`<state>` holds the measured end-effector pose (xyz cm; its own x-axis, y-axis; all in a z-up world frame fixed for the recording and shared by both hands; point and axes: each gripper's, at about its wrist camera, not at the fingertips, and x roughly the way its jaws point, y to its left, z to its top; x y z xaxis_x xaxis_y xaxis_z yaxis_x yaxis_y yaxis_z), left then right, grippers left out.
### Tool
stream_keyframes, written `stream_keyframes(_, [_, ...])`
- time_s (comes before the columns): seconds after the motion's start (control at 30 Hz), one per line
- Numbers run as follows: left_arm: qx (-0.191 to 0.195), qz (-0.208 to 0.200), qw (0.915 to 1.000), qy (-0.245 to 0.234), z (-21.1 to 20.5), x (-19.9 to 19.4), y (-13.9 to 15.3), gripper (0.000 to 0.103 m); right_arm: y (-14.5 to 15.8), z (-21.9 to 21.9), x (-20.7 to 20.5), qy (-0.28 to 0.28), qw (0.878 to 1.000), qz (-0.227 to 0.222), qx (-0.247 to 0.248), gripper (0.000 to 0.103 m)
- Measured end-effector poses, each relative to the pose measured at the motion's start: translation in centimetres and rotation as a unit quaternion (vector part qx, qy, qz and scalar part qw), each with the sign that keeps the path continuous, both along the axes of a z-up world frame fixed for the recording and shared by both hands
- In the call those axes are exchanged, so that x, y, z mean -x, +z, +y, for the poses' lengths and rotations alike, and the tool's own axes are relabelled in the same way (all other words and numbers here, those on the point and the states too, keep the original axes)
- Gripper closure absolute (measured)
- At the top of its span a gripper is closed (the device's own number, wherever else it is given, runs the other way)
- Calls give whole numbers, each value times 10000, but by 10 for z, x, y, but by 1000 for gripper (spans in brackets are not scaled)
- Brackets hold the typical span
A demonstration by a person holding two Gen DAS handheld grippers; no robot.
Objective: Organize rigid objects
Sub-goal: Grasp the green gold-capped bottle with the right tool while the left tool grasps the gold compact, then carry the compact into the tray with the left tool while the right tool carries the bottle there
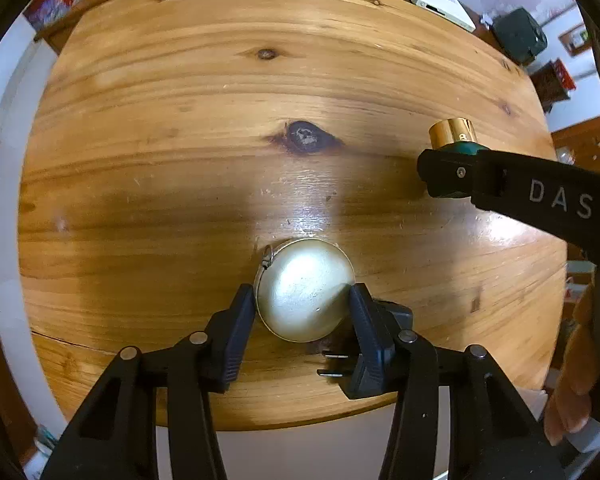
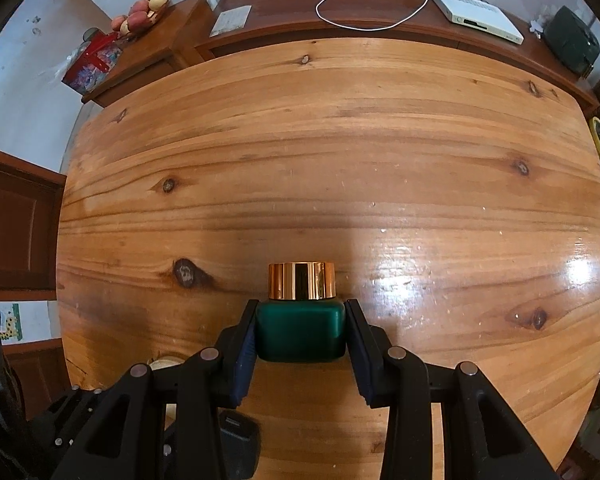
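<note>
My left gripper is shut on a round silver metal tin with a small ring at its edge, held over the wooden table near its front edge. My right gripper is shut on a dark green jar with a shiny gold lid. In the left wrist view the jar's gold lid and the right gripper's finger show at the right. A black plug adapter with two metal prongs lies on the table under the left gripper's right finger.
Behind the table stands a dark wooden sideboard with a white box, white cables and a dark green radio. A lower cabinet at the back left holds a red tin and fruit.
</note>
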<state>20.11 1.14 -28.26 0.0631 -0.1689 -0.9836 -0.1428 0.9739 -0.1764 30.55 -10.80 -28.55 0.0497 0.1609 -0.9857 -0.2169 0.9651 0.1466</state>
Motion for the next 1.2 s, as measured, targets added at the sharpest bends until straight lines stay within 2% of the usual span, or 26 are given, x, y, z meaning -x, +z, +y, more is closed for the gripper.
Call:
stream_keyframes(0.07, [-15, -12, 10000, -7, -1, 0, 0, 51, 1, -1, 2, -6, 10000, 9, -17, 62])
stream_keyframes(0.17, [159, -17, 9998, 92, 6, 1, 0, 54, 2, -4, 8, -3, 10000, 7, -47, 62])
stream_keyframes(0.3, [432, -82, 9988, 237, 16, 3, 7, 70, 8, -7, 15, 28, 9999, -28, -107, 62])
stream_keyframes(0.53, [490, -61, 9985, 245, 15, 0, 5, 71, 12, -9, 20, 37, 9999, -73, -120, 62])
stream_keyframes(0.63, [460, 77, 9986, 242, 16, 1, 4, 64, 13, -8, 19, 45, 9999, -76, -111, 62])
stream_keyframes(0.7, [398, 152, 9987, 269, 15, 1, 2, 54, 12, -7, 19, 45, 9999, -65, -114, 62])
stream_keyframes(0.9, [302, 226, 9989, 276, 14, 0, -5, 43, 11, -8, 19, 57, 9999, -65, -97, 62])
stream_keyframes(1.07, [82, 250, 9995, 187, 8, -5, -6, 39, 9, -9, 18, 31, 9999, -44, -103, 62])
stream_keyframes(1.2, [-251, 284, 9993, 39, -2, -9, -8, 37, 6, -11, 18, 27, 9999, -25, -107, 62])
